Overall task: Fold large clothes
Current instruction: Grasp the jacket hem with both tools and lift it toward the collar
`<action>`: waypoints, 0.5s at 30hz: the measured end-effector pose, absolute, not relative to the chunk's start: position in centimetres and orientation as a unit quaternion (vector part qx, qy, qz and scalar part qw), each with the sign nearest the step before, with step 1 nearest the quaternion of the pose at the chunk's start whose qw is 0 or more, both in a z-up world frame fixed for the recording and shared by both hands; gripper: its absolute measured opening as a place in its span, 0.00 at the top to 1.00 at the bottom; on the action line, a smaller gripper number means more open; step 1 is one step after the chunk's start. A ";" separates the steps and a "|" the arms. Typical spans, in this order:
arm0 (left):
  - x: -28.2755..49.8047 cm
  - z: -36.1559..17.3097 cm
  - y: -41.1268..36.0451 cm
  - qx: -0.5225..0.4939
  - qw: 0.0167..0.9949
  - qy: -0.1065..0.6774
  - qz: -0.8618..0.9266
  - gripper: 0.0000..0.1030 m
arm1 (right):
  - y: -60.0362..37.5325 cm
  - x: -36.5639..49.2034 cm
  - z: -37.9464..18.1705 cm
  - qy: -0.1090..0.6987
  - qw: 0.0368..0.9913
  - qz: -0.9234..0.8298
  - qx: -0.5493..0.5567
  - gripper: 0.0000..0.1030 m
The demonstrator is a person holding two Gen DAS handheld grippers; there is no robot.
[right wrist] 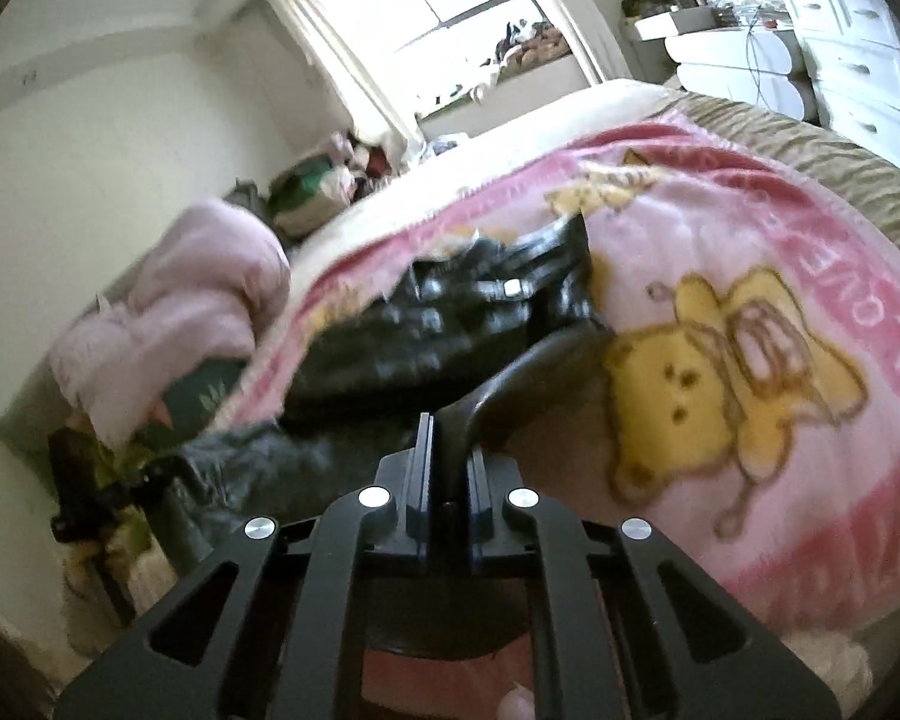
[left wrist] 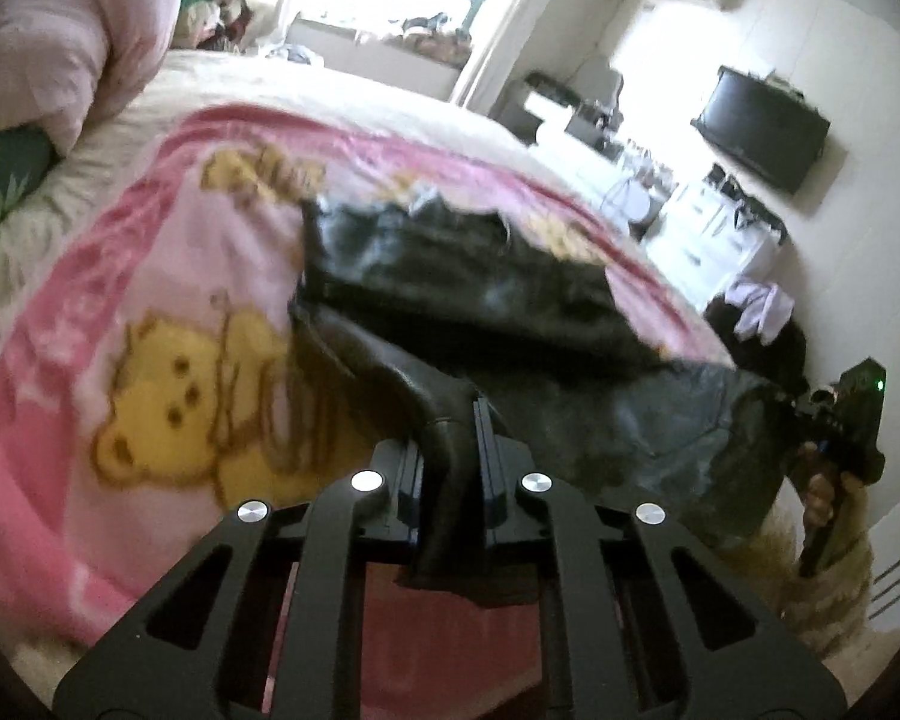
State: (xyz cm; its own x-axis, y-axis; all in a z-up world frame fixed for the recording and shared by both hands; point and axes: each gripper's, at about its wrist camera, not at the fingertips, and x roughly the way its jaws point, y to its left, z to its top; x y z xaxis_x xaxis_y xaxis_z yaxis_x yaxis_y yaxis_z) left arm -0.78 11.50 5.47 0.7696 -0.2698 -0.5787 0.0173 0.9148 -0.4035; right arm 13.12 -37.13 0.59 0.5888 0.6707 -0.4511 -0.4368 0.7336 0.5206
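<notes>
A large black leather-like garment (left wrist: 468,282) lies on a pink blanket with yellow bears (left wrist: 168,300) spread on the bed. My left gripper (left wrist: 453,420) is shut on a fold of the garment's near edge. My right gripper (right wrist: 450,444) is shut on another fold of the same garment (right wrist: 438,318). The near edge hangs stretched between the two grippers, off the bed. The right gripper and the hand on it show at the right of the left wrist view (left wrist: 840,420). The left gripper is dimly seen at lower left in the right wrist view (right wrist: 90,504).
A pink quilt (left wrist: 72,42) and a green pillow (left wrist: 0,180) lie at the bed's head. A window sill with clutter (left wrist: 390,42), a wall TV (left wrist: 762,126) and a white dresser (right wrist: 840,30) stand beyond the bed. Clothes are piled by the wall (left wrist: 762,312).
</notes>
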 end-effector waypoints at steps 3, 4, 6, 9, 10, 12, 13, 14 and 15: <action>0.4 6.5 12.6 -0.210 0.923 0.314 -0.074 0.94 | -37.5 15.1 1.7 0.311 0.875 0.310 0.205 0.93; 0.9 6.9 12.9 -0.211 0.925 0.309 -0.070 0.94 | -37.4 15.7 2.0 0.308 0.875 0.308 0.212 0.93; 1.8 7.6 13.3 -0.212 0.927 0.303 -0.065 0.94 | -37.4 17.1 2.5 0.304 0.873 0.306 0.229 0.93; 3.4 8.4 13.5 -0.210 0.930 0.297 -0.060 0.94 | -36.7 18.7 3.1 0.303 0.868 0.307 0.245 0.93; 3.9 8.6 13.6 -0.210 0.930 0.295 -0.058 0.94 | -36.5 19.0 3.2 0.303 0.868 0.306 0.247 0.93; 5.0 8.8 13.9 -0.213 0.931 0.292 -0.055 0.94 | -35.8 20.1 3.5 0.300 0.870 0.303 0.247 0.93; 5.5 8.9 14.1 -0.216 0.931 0.290 -0.053 0.94 | -35.6 20.8 3.7 0.300 0.870 0.299 0.251 0.93; 6.2 9.1 14.3 -0.219 0.931 0.288 -0.051 0.94 | -35.5 21.4 3.7 0.301 0.870 0.297 0.254 0.93; 6.6 9.1 14.5 -0.220 0.931 0.288 -0.050 0.94 | -35.4 22.0 3.7 0.302 0.869 0.295 0.259 0.93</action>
State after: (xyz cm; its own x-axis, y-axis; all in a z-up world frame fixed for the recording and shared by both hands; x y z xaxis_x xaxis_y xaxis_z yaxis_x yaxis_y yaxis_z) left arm 6.60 14.46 9.10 0.8291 -0.2192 -0.5143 -0.0342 0.8984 -0.4379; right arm 22.02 -35.44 3.71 0.6440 0.6687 -0.3717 -0.3553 0.6916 0.6288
